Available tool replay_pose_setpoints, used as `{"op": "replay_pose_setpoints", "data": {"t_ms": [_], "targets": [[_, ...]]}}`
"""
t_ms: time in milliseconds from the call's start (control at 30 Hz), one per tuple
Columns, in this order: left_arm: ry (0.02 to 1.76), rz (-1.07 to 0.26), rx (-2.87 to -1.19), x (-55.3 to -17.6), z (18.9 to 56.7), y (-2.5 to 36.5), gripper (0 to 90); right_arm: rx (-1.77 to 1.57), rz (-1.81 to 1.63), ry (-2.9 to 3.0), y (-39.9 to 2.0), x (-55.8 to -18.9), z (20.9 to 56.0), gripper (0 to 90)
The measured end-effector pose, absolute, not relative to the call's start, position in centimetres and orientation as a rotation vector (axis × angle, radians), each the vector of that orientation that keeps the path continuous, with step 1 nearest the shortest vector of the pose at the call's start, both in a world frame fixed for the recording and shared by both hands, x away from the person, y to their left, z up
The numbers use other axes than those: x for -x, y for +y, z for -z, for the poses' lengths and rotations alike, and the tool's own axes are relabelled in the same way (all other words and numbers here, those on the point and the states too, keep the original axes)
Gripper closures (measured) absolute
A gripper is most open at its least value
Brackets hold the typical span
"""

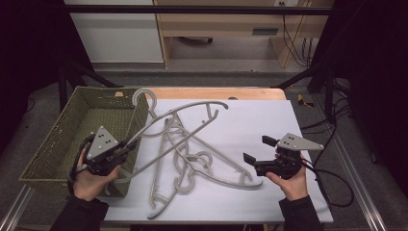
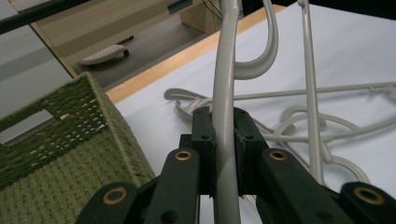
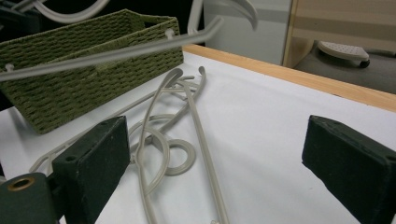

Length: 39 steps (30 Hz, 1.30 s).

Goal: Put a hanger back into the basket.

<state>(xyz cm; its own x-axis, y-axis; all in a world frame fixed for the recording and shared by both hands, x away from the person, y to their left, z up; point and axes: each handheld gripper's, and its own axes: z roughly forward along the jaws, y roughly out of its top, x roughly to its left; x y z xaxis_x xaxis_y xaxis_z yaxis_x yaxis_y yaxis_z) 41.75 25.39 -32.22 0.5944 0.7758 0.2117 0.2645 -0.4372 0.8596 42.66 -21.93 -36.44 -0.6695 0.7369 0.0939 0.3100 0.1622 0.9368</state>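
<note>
Nearest the person, two hands come in from the bottom edge of the high view, each with one gripper. The left gripper [image 1: 126, 147] has its jaws pinching the grey arm of a raised hanger [image 1: 168, 115]; in the left gripper view the bar [image 2: 225, 116] runs straight up between the two pads, which press on it from both sides. This hanger is tilted off the desk, its hook [image 1: 146, 96] up over the near corner of the basket. The right gripper [image 1: 259, 150] sits at the right side of the white desk [image 1: 269, 120], its jaws spread wide with nothing between them; in the right gripper view only bare desk lies between the two black pads.

Between the two grippers lies a tangle of grey plastic hangers [image 1: 192, 163] flat on the desk. Counting them is uncertain: about three seem to lie there besides the raised one, but their arms and hooks cross and overlap so much that the number cannot be fixed. One looped hook [image 3: 180, 156] lies just ahead of the right gripper's jaws.

There is one green woven basket [image 1: 62, 134], at the left edge of the desk, partly behind the left hand. Its near corner is hidden by that hand and gripper.

Farther off, past the desk's wooden edge [image 1: 216, 92], stand pale wooden furniture and dark frame bars, cut off by the top of the view.
</note>
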Motion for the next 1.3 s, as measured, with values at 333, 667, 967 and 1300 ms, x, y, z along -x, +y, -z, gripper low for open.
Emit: {"op": "replay_pose_setpoints", "data": {"t_ms": [333, 667, 967, 1300], "targets": [[0.860, -0.795, -1.947, -44.5, 30.3, 29.4, 81.4, -1.019, -1.502, 2.048, -22.4, -42.8, 36.6, 6.4], [0.923, -0.813, -1.917, -46.5, 29.1, 33.7, 81.4, -1.032, -1.491, 2.036, -22.5, -42.8, 36.6, 5.1], [0.974, -0.864, -1.888, -47.3, 29.4, 37.6, 81.4, -1.026, -1.480, 2.040, -22.5, -42.9, 36.6, 4.9], [1.009, -0.901, -1.882, -47.3, 31.2, 42.1, 81.4, -1.027, -1.479, 2.050, -22.4, -42.9, 36.7, 5.1]]}}
